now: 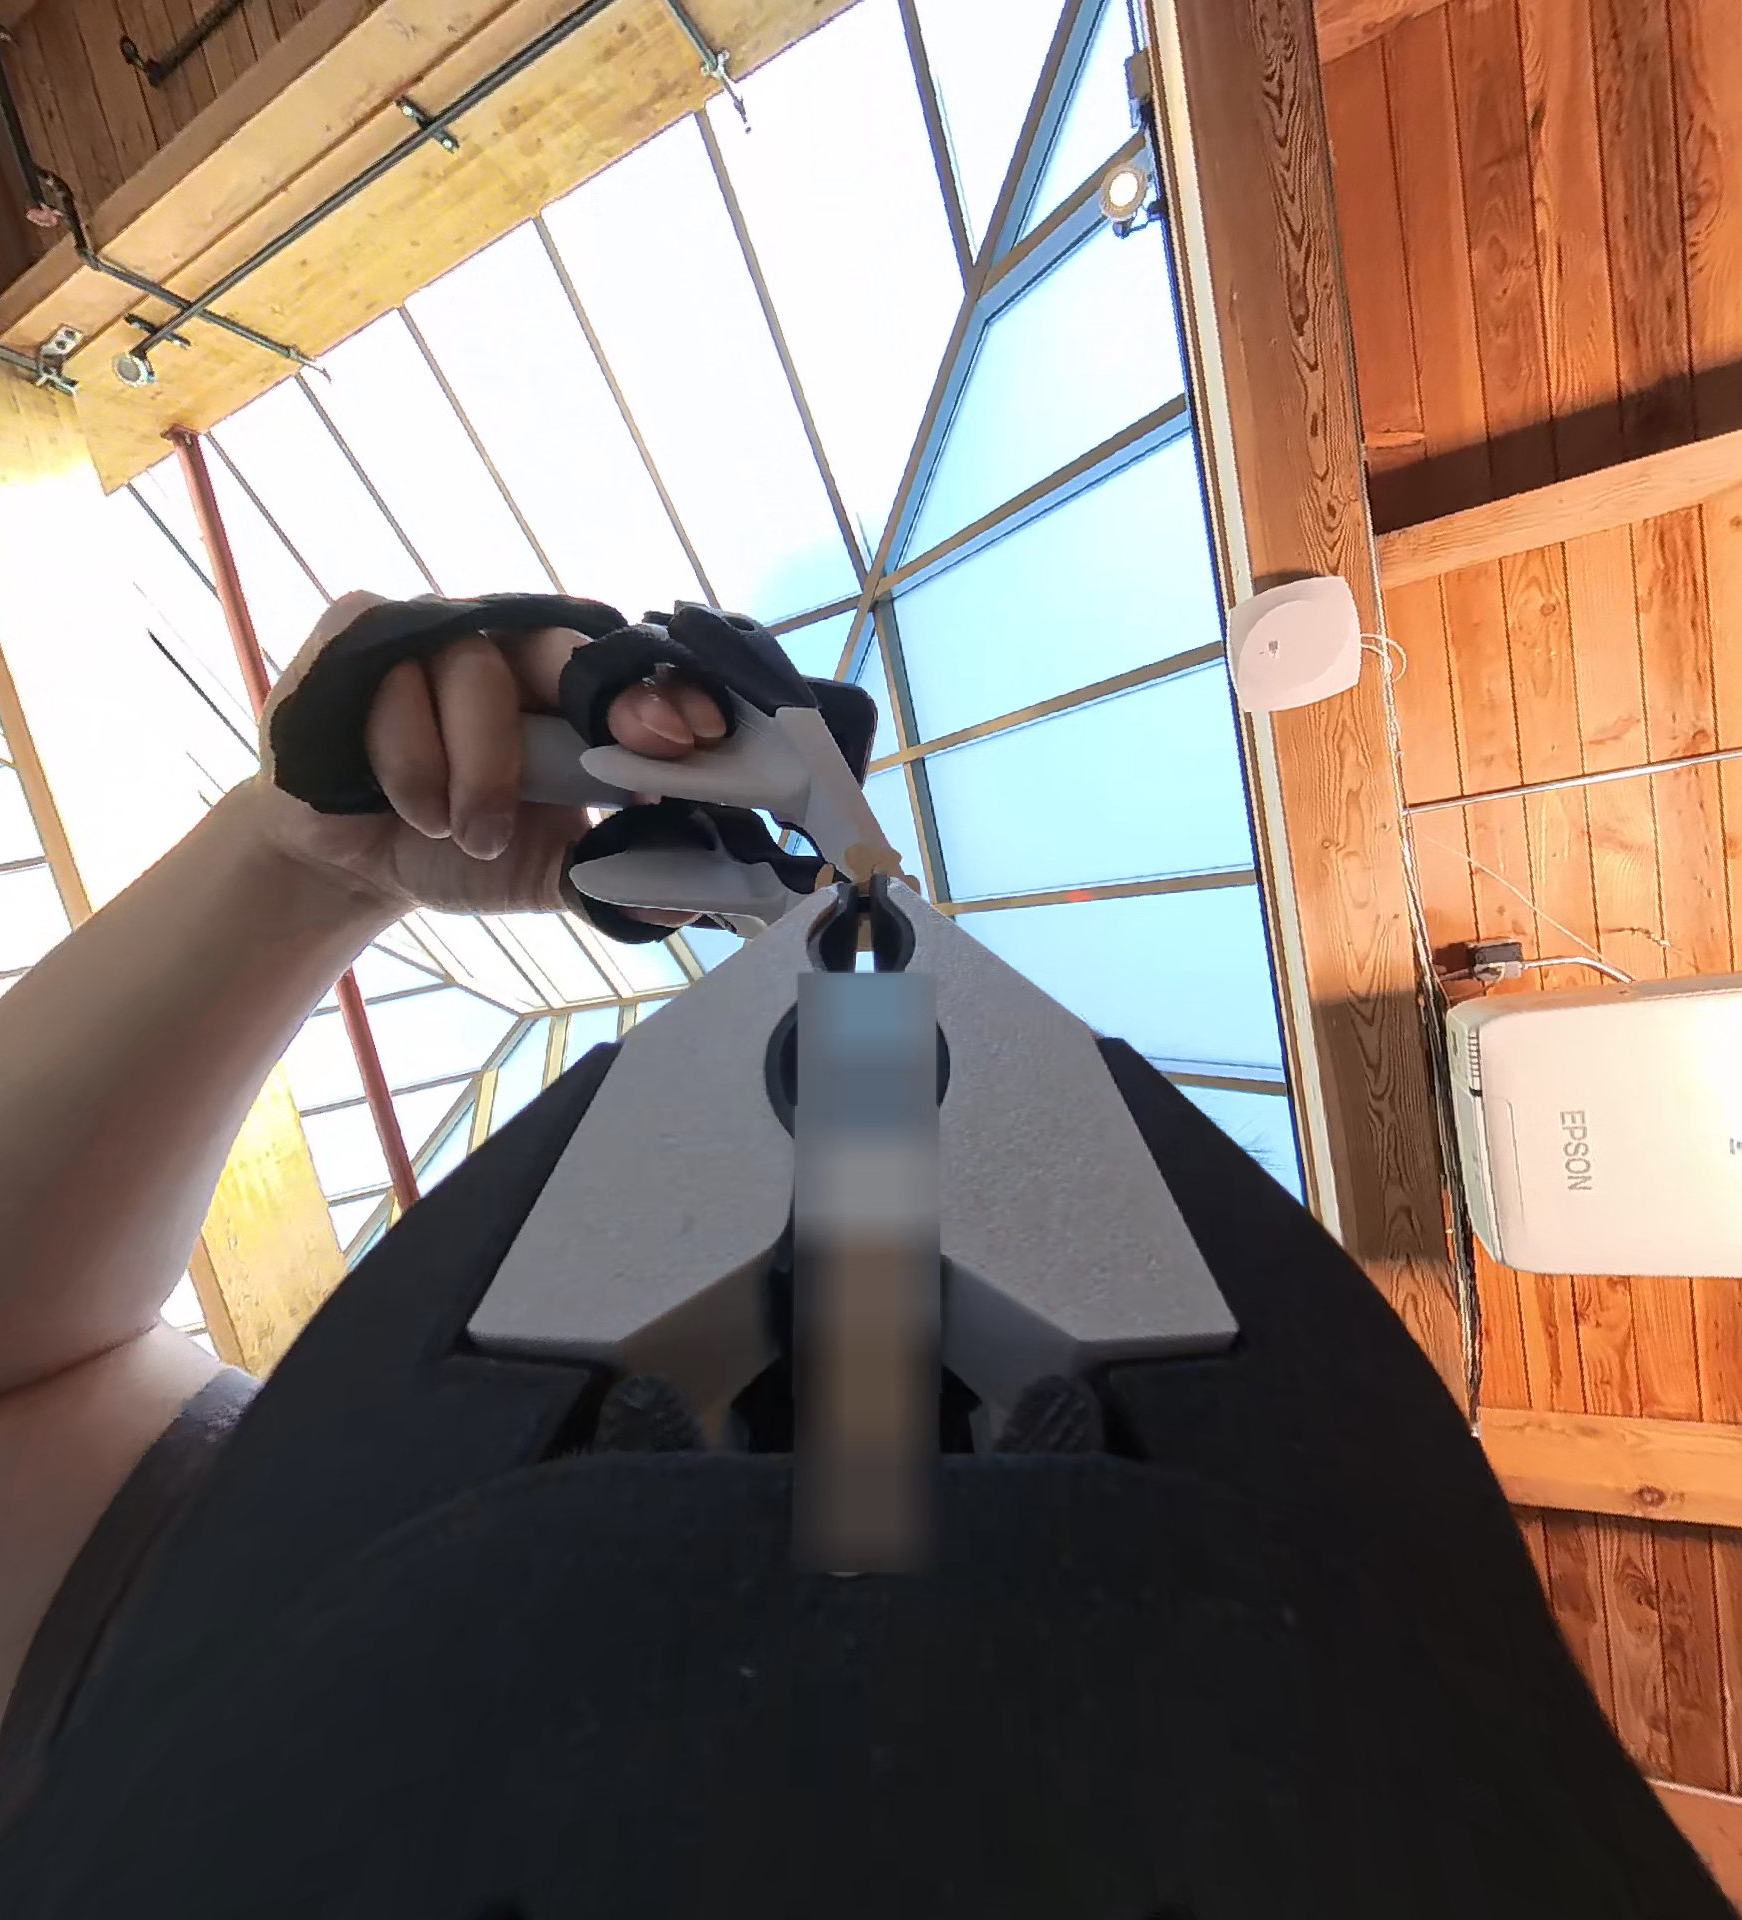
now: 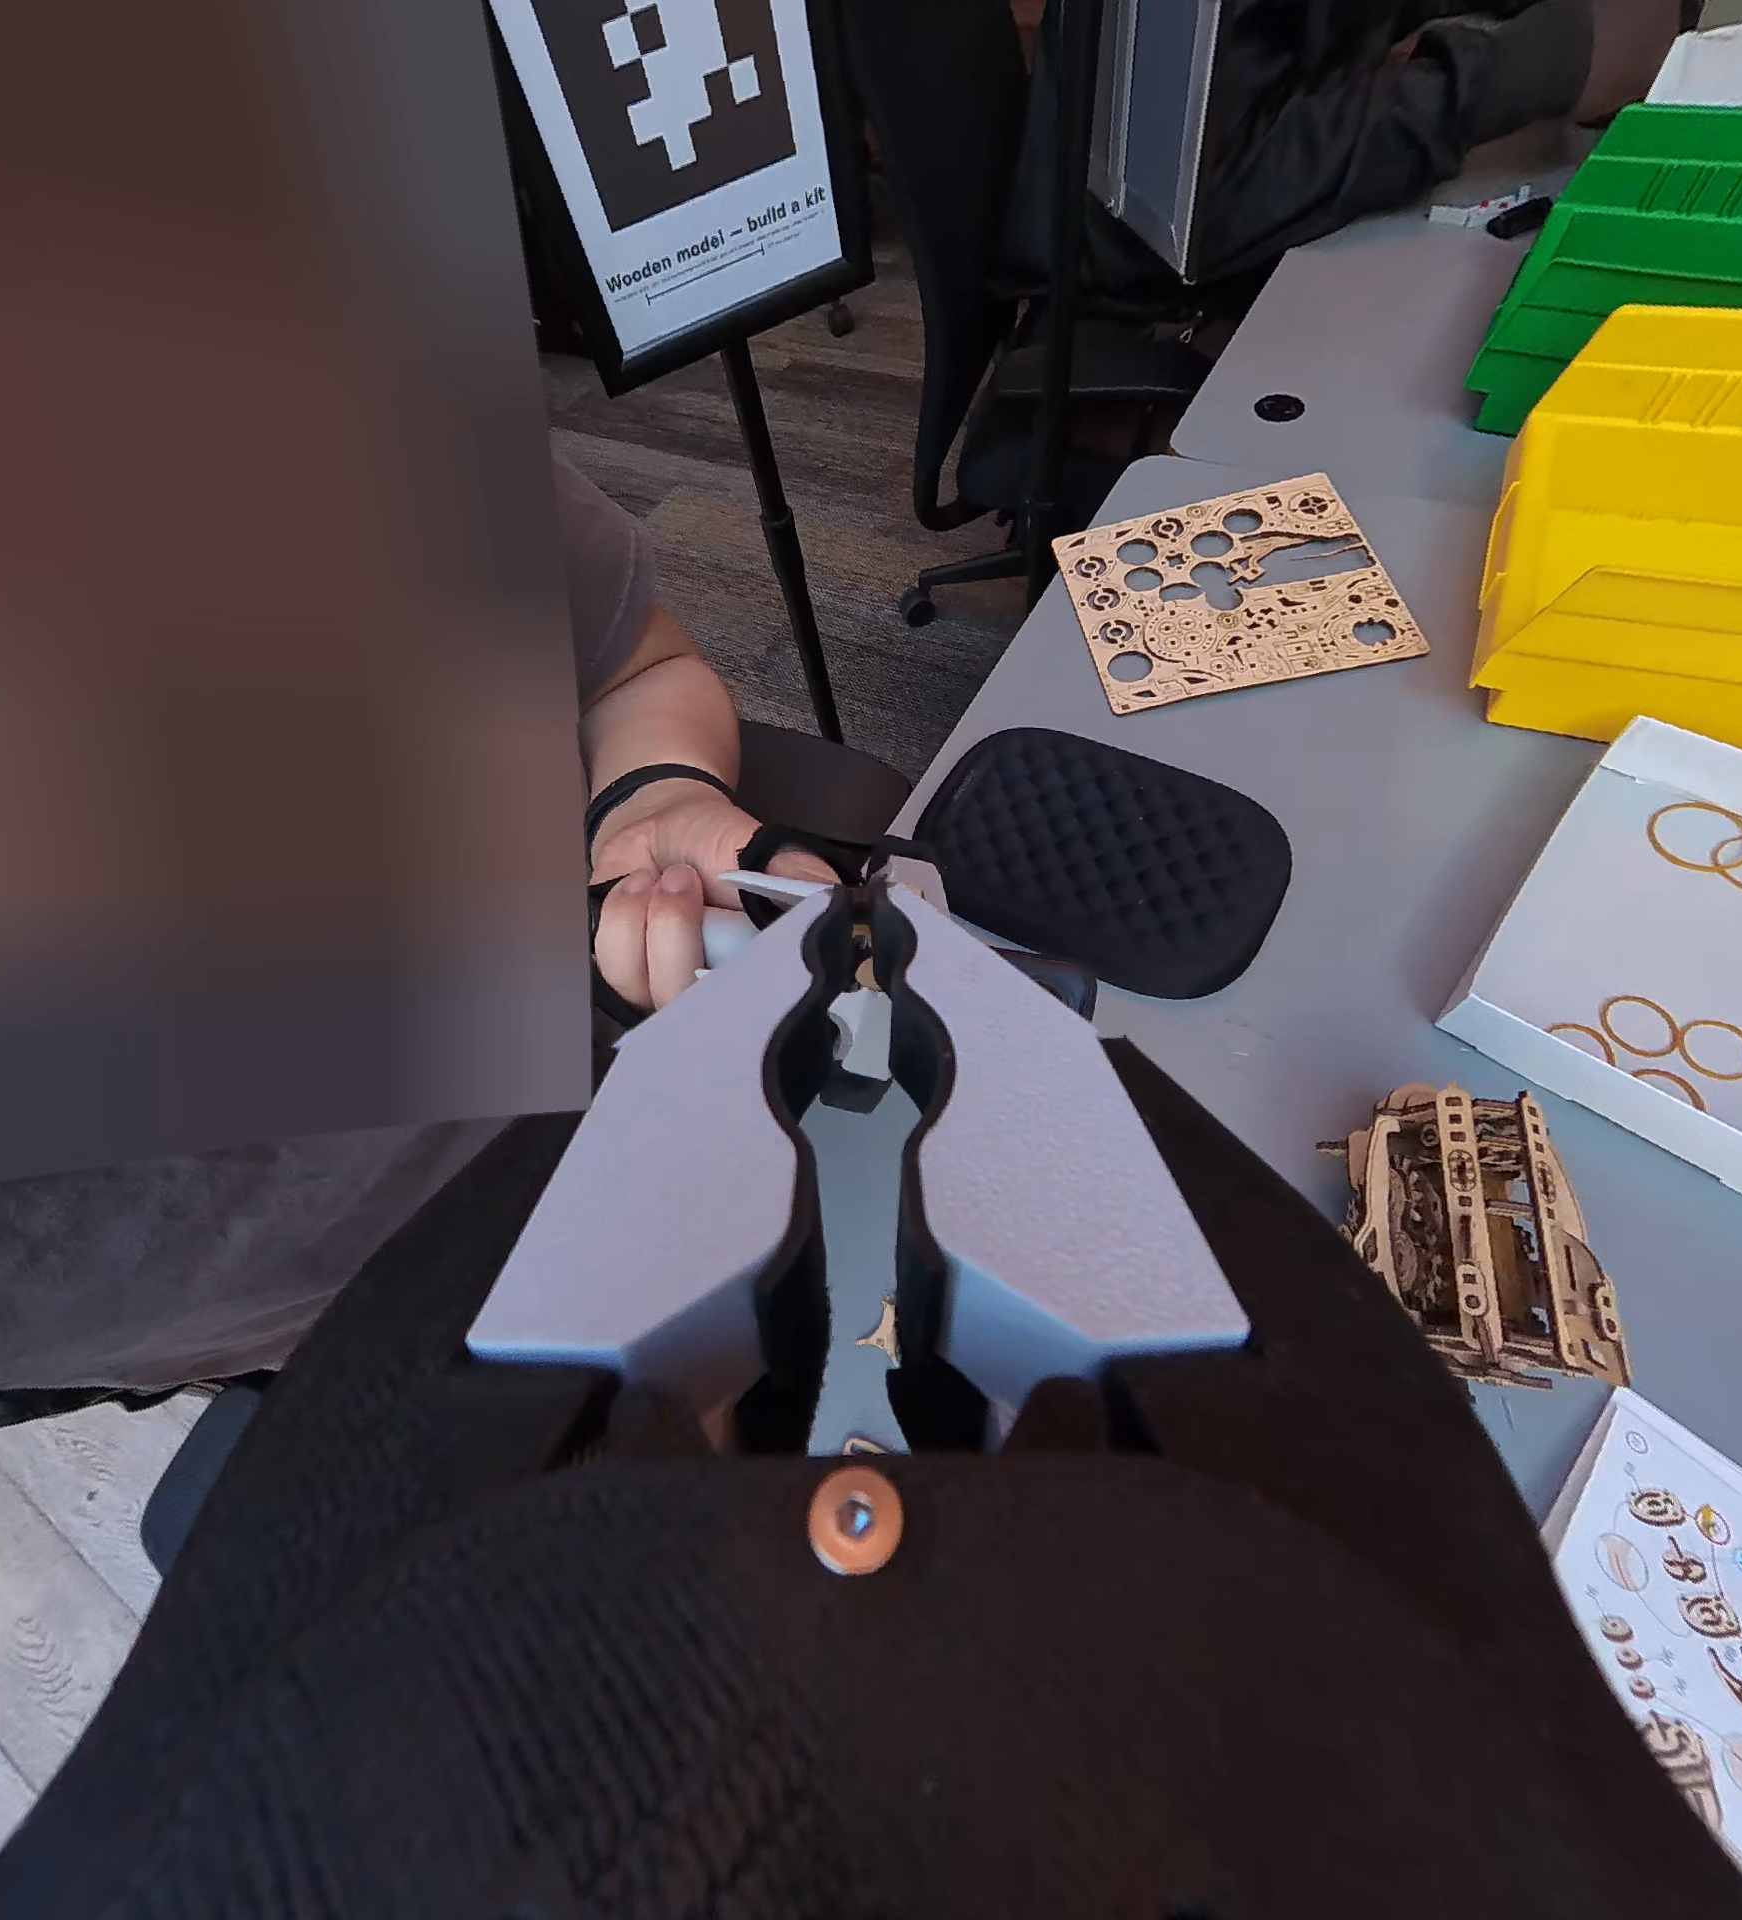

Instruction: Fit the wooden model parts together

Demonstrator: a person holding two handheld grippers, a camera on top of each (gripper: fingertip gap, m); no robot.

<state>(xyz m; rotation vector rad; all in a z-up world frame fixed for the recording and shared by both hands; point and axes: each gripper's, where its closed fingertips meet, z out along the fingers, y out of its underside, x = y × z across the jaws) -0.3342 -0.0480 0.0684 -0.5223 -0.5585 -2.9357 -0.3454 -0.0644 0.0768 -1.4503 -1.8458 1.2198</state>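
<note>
Holding position: both grippers are raised off the table (image 2: 1386,935), tip to tip in front of the person, which I judge gives a clear look at a very small joint (the left wrist view looks up at the ceiling, so that gripper is angled upward).
Left gripper (image 1: 865,902): its two dark pads are pressed together at the very tip; whether anything lies between them I cannot tell.
Right gripper (image 2: 862,906): held in the right hand (image 1: 431,748), its fingers are nearly closed and pinch a small wooden part (image 1: 872,858) at the tip.
Where the part is: in the air, at the point where the two grippers' tips touch, well above the table.
Why tip to tip: one tool seems to steady while the other presses, the usual way to seat a tab in a slot; this looks like the fitting step itself, not a pickup.
Part's direction: in the left wrist view the tan sliver lies across the left gripper's tips, so its long axis seems to run sideways to them. It is too small to say which end leads.
Left hand (image 2: 654,894): wrapped around its tool just behind the meeting point.
Half-built model (image 2: 1480,1236): stands on the table to the right, apart from both grippers, presumably awaiting this sub-piece.
Punched sheet (image 2: 1236,592): lies flat farther back, many holes already emptied.
Loose piece (image 2: 882,1335): rests on the table, seen through the right gripper's gap.
Instruction sheet (image 2: 1698,1662): near the table's front corner (within easy glance).
</note>
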